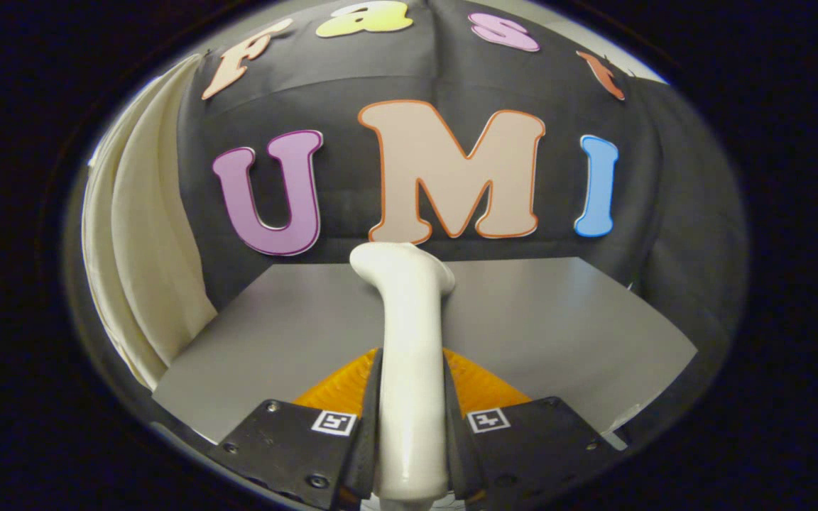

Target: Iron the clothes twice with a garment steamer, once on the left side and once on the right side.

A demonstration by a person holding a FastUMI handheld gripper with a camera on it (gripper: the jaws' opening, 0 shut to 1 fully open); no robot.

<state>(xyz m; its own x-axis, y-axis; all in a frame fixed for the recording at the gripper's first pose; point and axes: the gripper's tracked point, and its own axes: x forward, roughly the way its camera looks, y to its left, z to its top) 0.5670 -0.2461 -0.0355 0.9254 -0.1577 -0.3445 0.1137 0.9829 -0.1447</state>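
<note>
The tool is clenched on the garment steamer, both fingers pressing its glossy white handle. The handle's long axis runs straight ahead over the grey desk, its bent head pointing right. A cream garment hangs beyond the desk's left edge.

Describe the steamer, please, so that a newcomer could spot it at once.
Start at the grey table before the black wall. The gripper hangs over it, and the steamer is the white handle clamped between its fingers, rising ahead of them. Its glossy, bent top distinguishes it from the cream cloth hanging beside the table.

Orange base — mostly hidden behind steamer handle and tool
</note>
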